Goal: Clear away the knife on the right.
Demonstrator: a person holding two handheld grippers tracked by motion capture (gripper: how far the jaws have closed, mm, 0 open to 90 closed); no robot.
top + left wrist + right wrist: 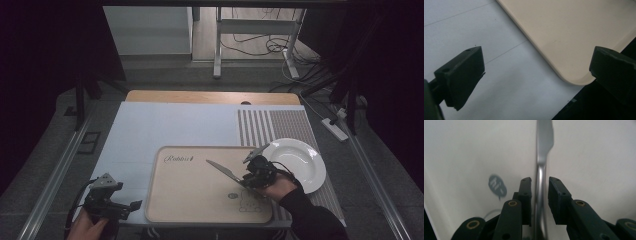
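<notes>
A silver table knife [224,170] lies on the beige tray [190,200], blade pointing to the far left. My right gripper [243,179] is at the knife's handle end, near the tray's right side. In the right gripper view the knife [541,157] runs between the two fingertips of that gripper [540,180]; a narrow gap shows between the handle and the right-hand pad [554,192], so the jaws stand slightly open around it. My left gripper [131,205] hovers at the table's front left, jaws wide open with nothing in them [536,58], beside the tray's corner [574,75].
A white plate [302,161] sits on a striped mat [280,125] right of the tray. A pale sheet [175,122] covers the table's left and middle. The tray carries a printed cartoon and a small speech bubble [497,185]. The table's front edge is close to both hands.
</notes>
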